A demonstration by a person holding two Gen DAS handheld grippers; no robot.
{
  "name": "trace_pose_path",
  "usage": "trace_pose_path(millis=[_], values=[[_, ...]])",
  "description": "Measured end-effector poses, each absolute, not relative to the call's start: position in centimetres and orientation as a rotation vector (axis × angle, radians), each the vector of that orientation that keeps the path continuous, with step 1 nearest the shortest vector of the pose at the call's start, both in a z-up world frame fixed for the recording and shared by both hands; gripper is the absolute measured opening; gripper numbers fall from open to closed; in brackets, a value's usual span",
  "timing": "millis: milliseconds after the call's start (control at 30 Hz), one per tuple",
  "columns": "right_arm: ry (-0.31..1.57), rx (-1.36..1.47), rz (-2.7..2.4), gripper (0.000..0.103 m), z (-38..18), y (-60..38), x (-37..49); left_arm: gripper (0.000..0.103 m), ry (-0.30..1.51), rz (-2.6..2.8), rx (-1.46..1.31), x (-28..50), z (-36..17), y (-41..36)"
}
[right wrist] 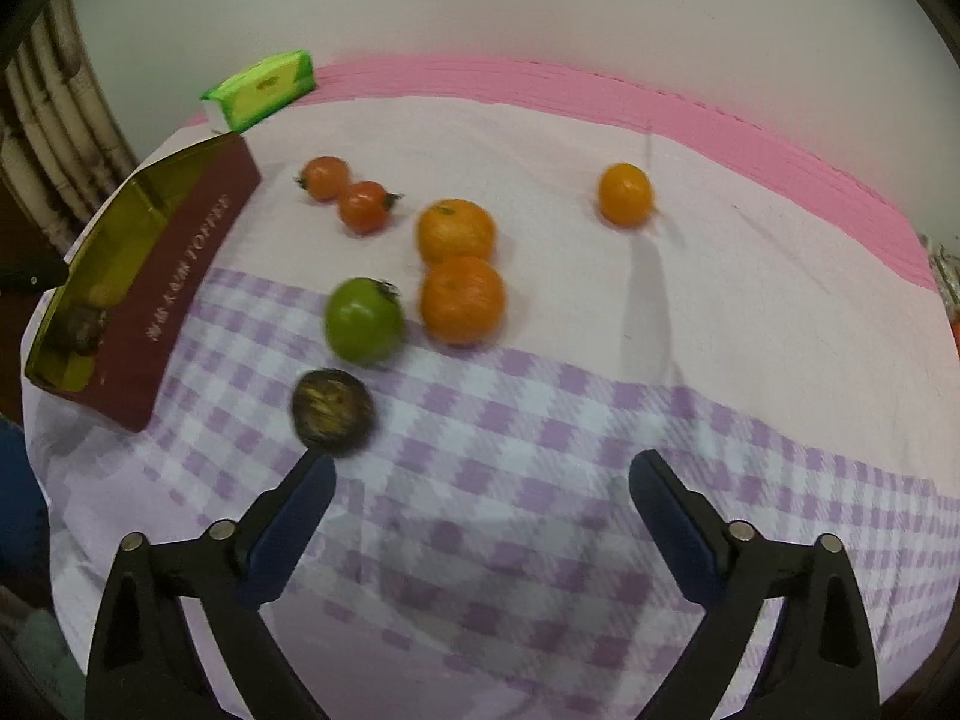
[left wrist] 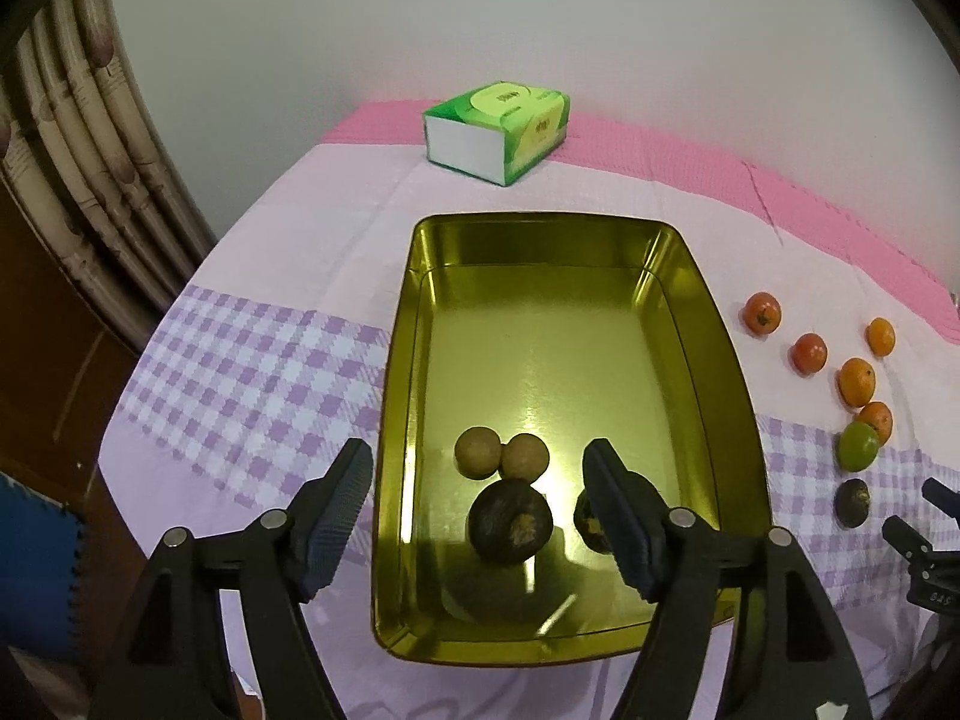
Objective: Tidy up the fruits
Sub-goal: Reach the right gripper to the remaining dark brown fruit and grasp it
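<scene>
A cloth (left wrist: 288,276) in pink, plain lilac and purple check covers the table. On it sits a gold tin tray (left wrist: 735,420) holding two tan round fruits (left wrist: 477,451) and two dark ones (left wrist: 510,522). The left gripper (left wrist: 477,516) hangs over the tray, jaws apart, gripping nothing. The right gripper (right wrist: 480,528) is wide open and empty above the cloth, near a dark fruit (right wrist: 332,412), a green fruit (right wrist: 363,319), oranges (right wrist: 461,299) and tomatoes (right wrist: 363,206).
</scene>
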State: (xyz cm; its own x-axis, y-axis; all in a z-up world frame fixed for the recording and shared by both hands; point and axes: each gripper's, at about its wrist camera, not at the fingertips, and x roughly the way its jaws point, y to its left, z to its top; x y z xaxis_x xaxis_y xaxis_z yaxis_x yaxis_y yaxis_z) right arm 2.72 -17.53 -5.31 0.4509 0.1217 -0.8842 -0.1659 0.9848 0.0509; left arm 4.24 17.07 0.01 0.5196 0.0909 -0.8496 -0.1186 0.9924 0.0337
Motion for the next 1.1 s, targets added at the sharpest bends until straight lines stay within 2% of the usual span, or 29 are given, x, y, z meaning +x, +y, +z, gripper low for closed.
trace_pose_path(millis=[167, 333, 500, 933, 1100], values=[[1.094, -0.062, 0.226, 0.09, -5.2, -15.3, 3.0, 0.072, 1.003, 0.138, -0.021, 3.6, 0.3, 17.3], [1.126, -0.073, 0.266, 0.065, -5.8, -13.5, 3.4, 0.075, 0.992, 0.147, -0.024, 3.1, 0.7, 17.7], [1.14, -0.076, 0.271, 0.064, -6.5, -12.8, 4.0, 0.079, 0.991, 0.157, -0.035, 2.6, 0.9, 18.2], [1.136, -0.104, 0.293, 0.039, -6.9, -11.3, 4.8, 0.081, 1.002, 0.201, -0.073, 1.8, 0.8, 19.5], [1.137, -0.106, 0.295, 0.038, -6.8, -11.3, 4.7, 0.083, 1.003, 0.209, -0.087, 1.6, 0.9, 19.9]])
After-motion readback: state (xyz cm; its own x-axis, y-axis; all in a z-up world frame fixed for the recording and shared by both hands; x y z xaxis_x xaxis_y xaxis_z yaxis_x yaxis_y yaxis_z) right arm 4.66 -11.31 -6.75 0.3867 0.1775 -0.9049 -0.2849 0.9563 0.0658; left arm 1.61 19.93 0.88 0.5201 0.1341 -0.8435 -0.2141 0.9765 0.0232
